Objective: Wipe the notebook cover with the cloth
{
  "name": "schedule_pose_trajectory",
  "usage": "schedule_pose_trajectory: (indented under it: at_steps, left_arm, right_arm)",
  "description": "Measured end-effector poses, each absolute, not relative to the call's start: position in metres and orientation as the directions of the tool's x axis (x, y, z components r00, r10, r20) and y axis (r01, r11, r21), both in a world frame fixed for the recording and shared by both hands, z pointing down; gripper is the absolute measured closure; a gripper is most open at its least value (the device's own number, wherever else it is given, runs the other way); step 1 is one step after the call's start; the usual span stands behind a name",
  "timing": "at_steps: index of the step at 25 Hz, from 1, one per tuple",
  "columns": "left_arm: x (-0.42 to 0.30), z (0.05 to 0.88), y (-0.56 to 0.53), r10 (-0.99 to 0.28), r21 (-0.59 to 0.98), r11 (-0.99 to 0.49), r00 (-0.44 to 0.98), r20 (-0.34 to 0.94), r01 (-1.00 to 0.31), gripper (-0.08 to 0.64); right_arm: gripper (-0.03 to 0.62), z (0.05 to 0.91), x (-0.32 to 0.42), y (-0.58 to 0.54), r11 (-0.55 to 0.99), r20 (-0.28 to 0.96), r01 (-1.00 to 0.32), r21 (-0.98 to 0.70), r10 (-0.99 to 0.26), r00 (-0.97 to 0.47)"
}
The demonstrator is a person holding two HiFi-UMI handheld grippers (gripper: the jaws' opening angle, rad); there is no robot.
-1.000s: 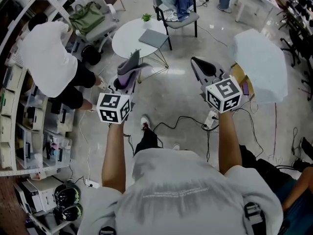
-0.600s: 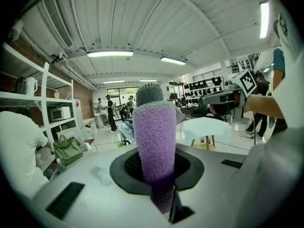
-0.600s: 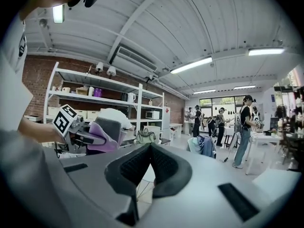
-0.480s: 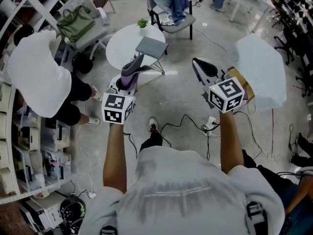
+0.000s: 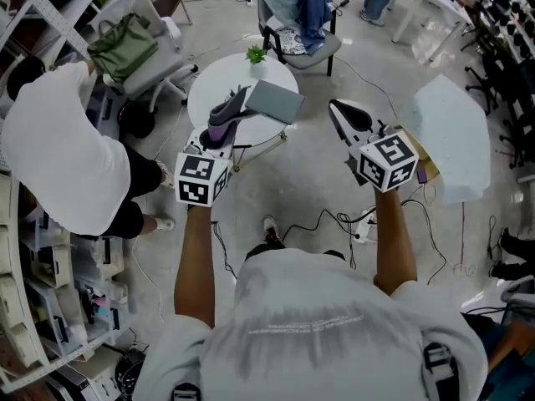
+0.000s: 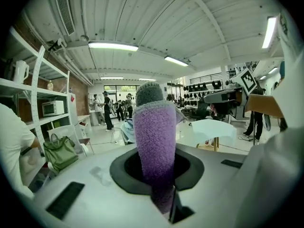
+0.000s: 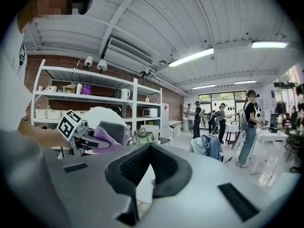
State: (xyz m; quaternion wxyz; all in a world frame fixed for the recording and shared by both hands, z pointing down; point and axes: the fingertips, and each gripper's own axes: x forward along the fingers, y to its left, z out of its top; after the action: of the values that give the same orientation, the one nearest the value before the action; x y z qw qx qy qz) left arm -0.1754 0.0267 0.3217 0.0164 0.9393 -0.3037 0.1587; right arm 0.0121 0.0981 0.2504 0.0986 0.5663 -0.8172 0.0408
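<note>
Ideally the left gripper (image 5: 219, 126), clenched on the purple cloth (image 6: 154, 141), lowers flat onto the grey notebook (image 5: 274, 100) lying on the far round table (image 5: 209, 82), while the right gripper (image 7: 149, 148), closed on nothing, steadies its near edge.

An open lab workshop: white shelving (image 7: 95, 71), ceiling strip lights (image 7: 192, 57), floor cables (image 5: 322, 215).

Head view looks steeply down; both gripper views face level, sharing shelving (image 7: 95, 73).
</note>
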Motion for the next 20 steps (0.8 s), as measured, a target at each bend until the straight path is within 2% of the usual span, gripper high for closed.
schedule_pose_trajectory:
  at_steps: [7,16,20]
  left_arm:
    - [-0.186,0.347,-0.015,-0.533,-0.010,-0.824,0.770,0.349,-0.566,0.509]
    - [-0.170,0.364,-0.036,-0.502,0.017,-0.834,0.772,0.391,-0.551,0.509]
    - [-0.160,0.375,-0.052,-0.510,0.026,-0.821,0.754,0.415,-0.570,0.509]
  right_arm:
    - [0.592,0.269,0.001,0.060,0.332,0.255,-0.943,0.038,-0.915,-0.312]
    - [0.589,0.299,0.025,0.030,0.289,0.336,-0.956,0.054,-0.907,-0.255]
    - [0.589,0.308,0.035,0.005,0.315,0.347,-0.947,0.058,-0.896,-0.277]
